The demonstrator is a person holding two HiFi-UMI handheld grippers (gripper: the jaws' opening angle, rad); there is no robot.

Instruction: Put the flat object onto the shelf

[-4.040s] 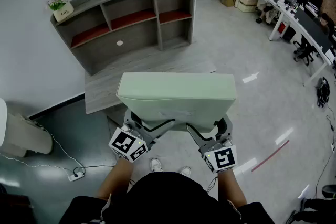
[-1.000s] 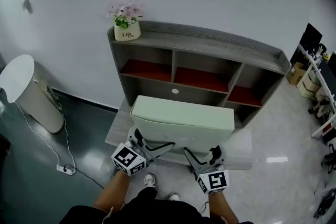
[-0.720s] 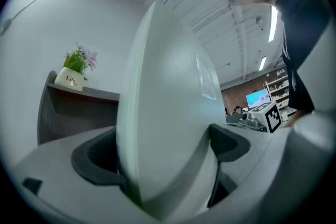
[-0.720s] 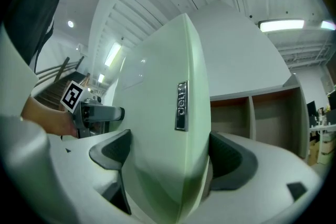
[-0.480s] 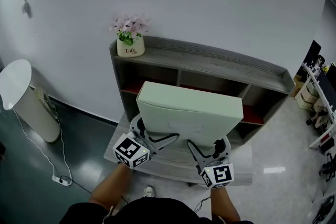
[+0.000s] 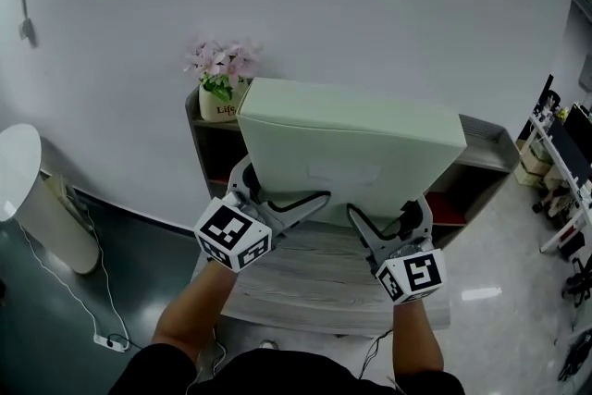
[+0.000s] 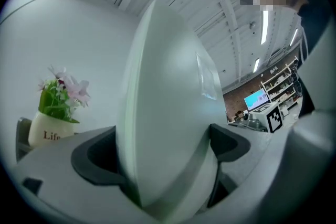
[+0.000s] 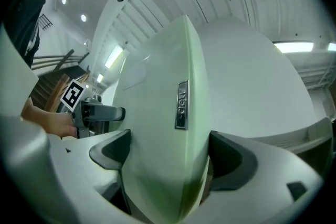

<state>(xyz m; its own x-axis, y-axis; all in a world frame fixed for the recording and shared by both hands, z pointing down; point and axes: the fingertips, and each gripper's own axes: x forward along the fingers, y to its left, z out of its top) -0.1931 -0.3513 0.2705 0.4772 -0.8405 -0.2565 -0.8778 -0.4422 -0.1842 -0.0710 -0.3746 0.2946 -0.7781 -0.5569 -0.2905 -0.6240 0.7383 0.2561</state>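
**Shelf** (image 6: 483, 146): grey unit against the wall at 12 o'clock, with red-lined compartments. Its middle is hidden behind the load.

**Flat object** (image 6: 351, 153): pale green slab, carried clear of every surface, in front of the shelf.
- Long axis runs 9 to 3 o'clock.
- The free long edge tips up toward 12 o'clock, broad face to the wearer.
- It is probably raised this high to clear the top board.

**Left gripper** (image 6: 280, 202), **right gripper** (image 6: 382, 229): each pair of jaws pinches the slab's near long edge, at 7 and 5 o'clock. The spaced hold likely keeps it level.

**Flower pot** (image 6: 218, 103): stands on the shelf's left end at 10 o'clock, just beside the slab's left corner.
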